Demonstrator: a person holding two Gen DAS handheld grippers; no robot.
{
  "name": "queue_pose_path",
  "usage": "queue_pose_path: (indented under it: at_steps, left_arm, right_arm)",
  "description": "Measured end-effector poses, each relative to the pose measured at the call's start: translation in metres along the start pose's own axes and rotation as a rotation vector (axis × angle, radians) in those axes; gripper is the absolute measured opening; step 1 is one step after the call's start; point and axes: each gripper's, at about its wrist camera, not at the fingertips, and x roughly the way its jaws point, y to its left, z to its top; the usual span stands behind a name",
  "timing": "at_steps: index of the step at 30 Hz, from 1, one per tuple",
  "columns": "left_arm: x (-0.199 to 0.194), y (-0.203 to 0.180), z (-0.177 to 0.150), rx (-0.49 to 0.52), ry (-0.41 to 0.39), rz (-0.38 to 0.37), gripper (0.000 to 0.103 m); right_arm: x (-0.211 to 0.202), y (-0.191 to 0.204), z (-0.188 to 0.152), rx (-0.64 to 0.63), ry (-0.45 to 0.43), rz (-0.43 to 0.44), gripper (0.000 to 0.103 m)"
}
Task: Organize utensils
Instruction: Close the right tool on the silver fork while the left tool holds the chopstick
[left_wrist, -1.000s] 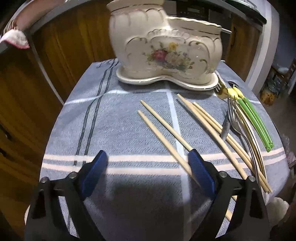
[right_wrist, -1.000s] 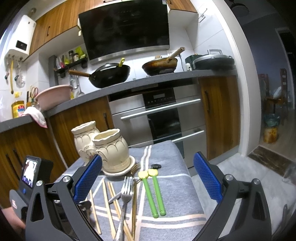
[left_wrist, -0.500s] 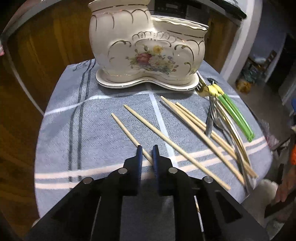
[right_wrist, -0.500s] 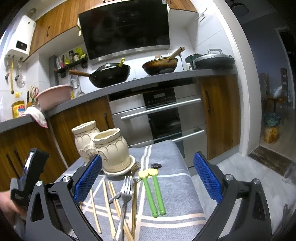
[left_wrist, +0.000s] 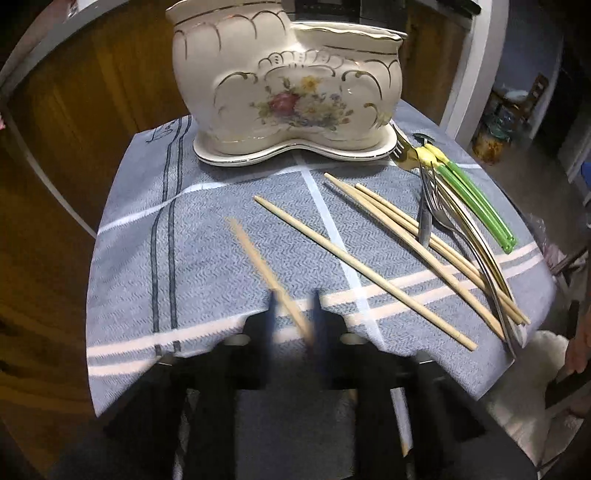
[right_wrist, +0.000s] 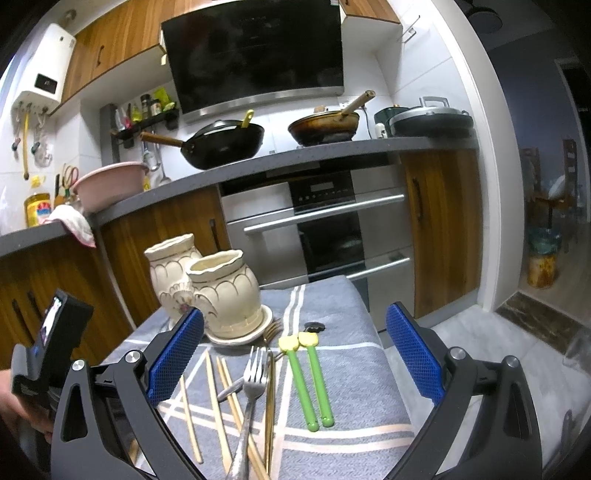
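Left wrist view: at the bottom centre the left gripper (left_wrist: 293, 306) is blurred, its jaws having just been closing, now pinched on a single wooden chopstick (left_wrist: 258, 258) that slants up and to the left from between the pads. A second loose chopstick (left_wrist: 362, 269) lies diagonally across the middle of the grey striped cloth (left_wrist: 129, 258), just right of the held one. Further right, a bundle of three more chopsticks (left_wrist: 417, 243) lies crossed by a steel fork (left_wrist: 436, 206) and a gold-toned fork (left_wrist: 404, 155) whose tines touch the saucer rim of the holder. Two green-handled utensils (left_wrist: 476, 206) with yellow tops lie at the right edge. The cream ceramic utensil holder (left_wrist: 288, 85), double-bodied with a painted flower spray, stands at the top centre on its saucer.

Right wrist view: the right gripper (right_wrist: 295, 362) fills the lower frame, its blue pads spread wide with nothing between them, above the cloth. Between them, lower centre, lie the chopsticks, forks and green utensils; the holder (right_wrist: 221, 291) stands at centre left. The left gripper's body (right_wrist: 48, 343) shows at the lower left edge. Behind, a black wok (right_wrist: 225, 144) sits on the counter above an oven (right_wrist: 321, 229).
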Motion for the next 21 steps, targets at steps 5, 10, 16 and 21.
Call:
queue_pose_path:
  at_steps: [5, 10, 16, 21]
  left_arm:
    - [-0.001, 0.004, -0.002, 0.083, 0.004, -0.014, 0.007]
    - [-0.004, 0.009, -0.010, 0.184, -0.007, 0.007, 0.006]
    - [-0.006, 0.019, -0.017, 0.184, -0.045, -0.014, 0.007]
    - [-0.010, 0.028, -0.026, 0.168, -0.084, -0.002, 0.036]
  right_arm:
    - [0.005, -0.007, 0.000, 0.008, 0.043, -0.011, 0.098]
    - [0.025, -0.001, -0.007, -0.031, 0.167, 0.023, 0.096]
    - [0.052, 0.022, -0.024, -0.109, 0.326, 0.070, 0.061]
    - [0.066, 0.036, -0.039, -0.140, 0.426, 0.095, 0.033]
